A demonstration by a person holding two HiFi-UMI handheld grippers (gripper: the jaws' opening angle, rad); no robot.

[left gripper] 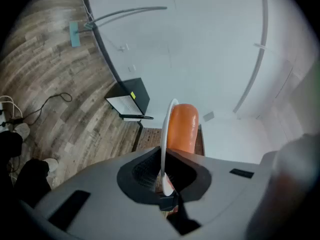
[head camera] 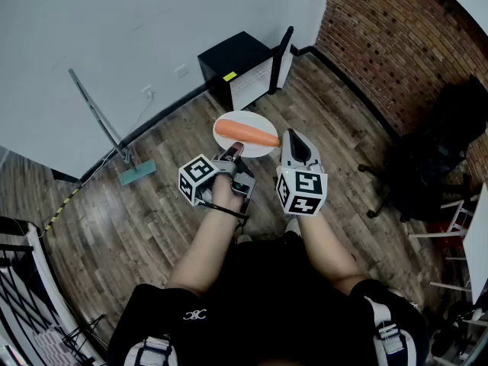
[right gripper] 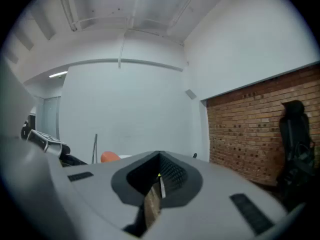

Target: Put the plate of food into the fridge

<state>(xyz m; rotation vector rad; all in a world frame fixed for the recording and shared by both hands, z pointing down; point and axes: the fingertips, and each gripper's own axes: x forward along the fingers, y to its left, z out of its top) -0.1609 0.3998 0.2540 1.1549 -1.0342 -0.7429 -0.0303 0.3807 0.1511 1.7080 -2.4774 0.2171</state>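
Wood-plank floor [head camera: 114, 219], under everything. White wall [head camera: 114, 21], far side; brick wall [head camera: 396, 44], adjoining at right. Black office chair [head camera: 438, 158], at the brick wall. Small black fridge [head camera: 236, 61], on the floor against the white wall, its door [head camera: 284, 56] standing open. Long-handled mop [head camera: 99, 117], leaning on the white wall, left of the fridge. White plate [head camera: 255, 151], held in the air over the floor, in front of the fridge's open side and apart from it. One carrot [head camera: 244, 133], lying across the plate. My left gripper [head camera: 235, 153]: its jaws are nearly closed, clamped on the plate's near rim [left gripper: 167, 129], with the carrot [left gripper: 182, 129] just beyond them. My right gripper [head camera: 293, 139]: just right of the plate, jaws drawn together [right gripper: 159, 184], nothing between them.
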